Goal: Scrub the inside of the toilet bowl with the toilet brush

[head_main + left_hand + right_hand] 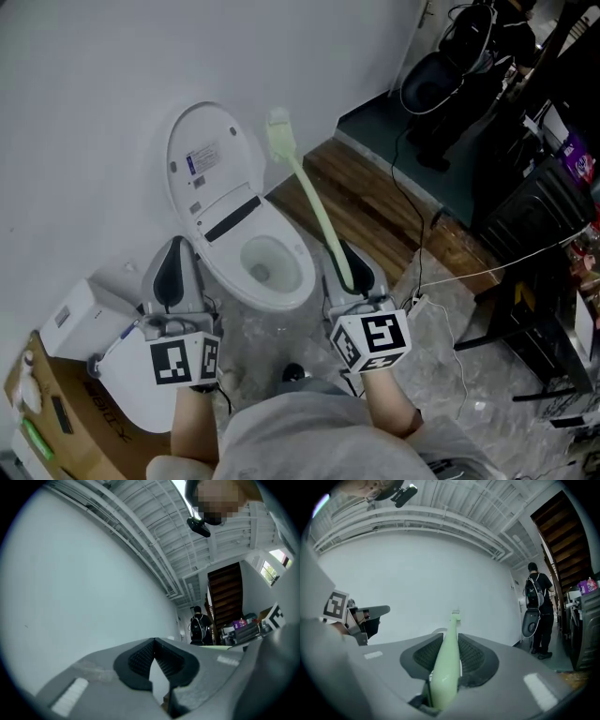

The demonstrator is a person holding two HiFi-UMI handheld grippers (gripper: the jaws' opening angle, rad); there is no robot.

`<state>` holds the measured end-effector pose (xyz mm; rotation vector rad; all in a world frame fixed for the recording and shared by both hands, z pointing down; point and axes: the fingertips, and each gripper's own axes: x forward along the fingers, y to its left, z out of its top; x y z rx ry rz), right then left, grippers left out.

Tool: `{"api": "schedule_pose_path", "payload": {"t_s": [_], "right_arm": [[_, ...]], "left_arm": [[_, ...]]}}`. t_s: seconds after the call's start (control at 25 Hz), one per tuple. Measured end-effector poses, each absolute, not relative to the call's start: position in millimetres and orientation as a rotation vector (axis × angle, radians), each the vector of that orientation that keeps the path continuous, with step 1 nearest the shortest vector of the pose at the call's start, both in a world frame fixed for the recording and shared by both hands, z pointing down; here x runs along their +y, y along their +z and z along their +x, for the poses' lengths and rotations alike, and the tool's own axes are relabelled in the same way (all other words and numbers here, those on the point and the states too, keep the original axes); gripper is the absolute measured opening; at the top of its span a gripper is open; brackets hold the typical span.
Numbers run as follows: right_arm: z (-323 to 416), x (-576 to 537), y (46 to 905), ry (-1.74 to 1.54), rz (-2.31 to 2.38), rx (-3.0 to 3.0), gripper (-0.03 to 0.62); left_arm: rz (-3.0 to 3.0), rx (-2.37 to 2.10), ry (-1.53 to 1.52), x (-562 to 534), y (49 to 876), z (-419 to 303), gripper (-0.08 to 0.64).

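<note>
Brush up in the right gripper, not in the toilet bowl.
We saw the right gripper clenched on the handle of the pale green toilet brush. The brush slanted up and away, its bristle end beside the raised lid against the white wall, clear of the bowl. The left gripper hung just left of the bowl, jaws pressed together at the tips with nothing between. A cardboard box sat lower left.

No wording could be read anywhere. A blue-and-white sticker on the raised toilet lid carried print too small to make out, and dark lettering on the cardboard box at the near left was too blurred to read.
</note>
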<state>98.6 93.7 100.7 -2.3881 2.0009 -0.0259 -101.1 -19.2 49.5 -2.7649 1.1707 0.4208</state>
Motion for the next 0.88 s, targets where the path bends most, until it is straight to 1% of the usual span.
{"api": "schedule_pose_path", "payload": {"t_s": [0.24,0.6,0.88], "right_arm": [[124,64,121,-0.090,-2.342,2.093,0.101],[128,21,177,-0.298,-2.315,2.192,0.101],[131,-14,229,-0.482,-2.347,2.221,0.101]], "left_arm": [[-2.732,1.267,0.385,-37,62,-84,0.005],[-2.732,1.337,0.286,-70,93,-83,0.005],[-2.781,1.309,0.240,-113,115,-70,0.005]]}}
